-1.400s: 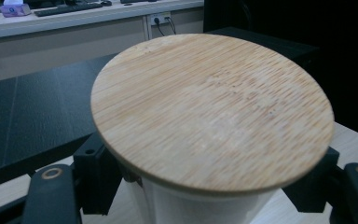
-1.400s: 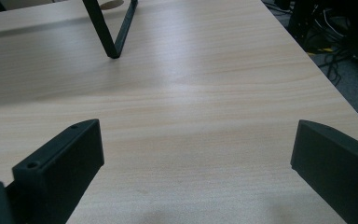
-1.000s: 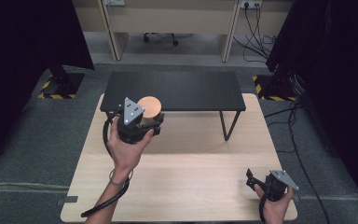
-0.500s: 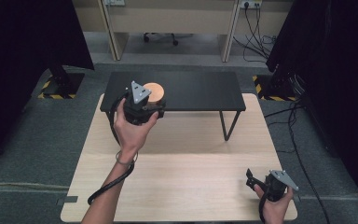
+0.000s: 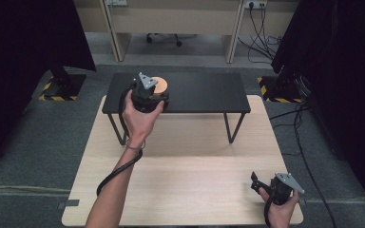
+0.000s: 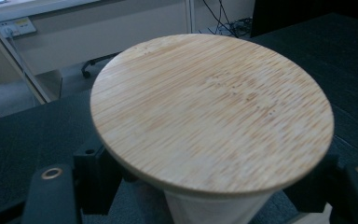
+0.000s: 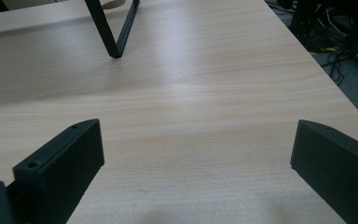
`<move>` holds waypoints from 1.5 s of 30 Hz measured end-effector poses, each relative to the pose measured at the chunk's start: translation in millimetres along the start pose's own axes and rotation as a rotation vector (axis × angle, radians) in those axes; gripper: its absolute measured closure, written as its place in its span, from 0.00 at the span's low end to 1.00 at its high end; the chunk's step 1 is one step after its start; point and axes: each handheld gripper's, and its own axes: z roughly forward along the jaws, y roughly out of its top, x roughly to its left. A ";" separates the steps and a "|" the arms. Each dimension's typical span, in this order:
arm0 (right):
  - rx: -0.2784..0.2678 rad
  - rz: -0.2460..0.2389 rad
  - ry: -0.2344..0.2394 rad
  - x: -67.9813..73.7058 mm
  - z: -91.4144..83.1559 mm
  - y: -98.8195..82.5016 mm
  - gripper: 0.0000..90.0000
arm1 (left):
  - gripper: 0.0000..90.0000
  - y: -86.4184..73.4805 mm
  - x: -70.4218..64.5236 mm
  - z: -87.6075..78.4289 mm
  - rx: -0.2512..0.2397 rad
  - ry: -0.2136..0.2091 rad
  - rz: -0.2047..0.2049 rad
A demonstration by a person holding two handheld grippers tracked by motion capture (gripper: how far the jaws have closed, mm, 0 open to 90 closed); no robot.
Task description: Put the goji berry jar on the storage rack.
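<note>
Your left gripper [image 5: 153,95] sits over the left part of the black shelf [image 5: 204,92], at about eleven o'clock from the middle of the light wooden table [image 5: 185,166]. Your left hand [image 5: 140,116] wraps its body from the near side, and the cable [image 5: 119,168] runs back along your forearm.

In the left gripper view, the two black jaws stand on either side of a pale cup-like body [image 6: 214,207] capped by a round bamboo lid [image 6: 212,109]. The left jaw sits at seven o'clock under the lid's rim and the right jaw at four o'clock. The lid's overhang hides the place where they would meet the body, so you cannot tell whether they press on it or only flank it. The lid lies flat, and the black shelf surface spreads behind it.

Your right gripper [image 5: 261,183] is at five o'clock on the table, near the right front corner, held low in your right hand [image 5: 280,211]. In the right gripper view, its jaws stand wide apart with bare tabletop [image 7: 182,116] between them. One V-shaped black shelf leg [image 7: 116,30] stands at eleven o'clock.
</note>
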 end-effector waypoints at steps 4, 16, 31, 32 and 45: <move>0.000 -0.001 0.001 -0.2 0.0 0.0 0.03 | 0.28 0.4 5.4 5.0 -0.002 -0.011 -0.025; 0.000 -0.006 0.000 0.8 0.0 0.1 0.03 | 0.28 -11.1 23.1 17.8 -0.050 -0.059 -0.106; -0.001 -0.010 -0.002 1.3 0.0 -0.2 0.03 | 0.28 -22.0 22.5 20.8 -0.095 -0.054 -0.112; -0.001 -0.009 -0.002 1.4 0.1 -0.2 0.03 | 0.28 -21.8 22.6 20.9 -0.094 -0.054 -0.113; 0.000 -0.009 -0.002 1.3 0.1 -0.1 0.03 | 0.26 -21.9 26.9 21.9 -0.085 -0.070 -0.138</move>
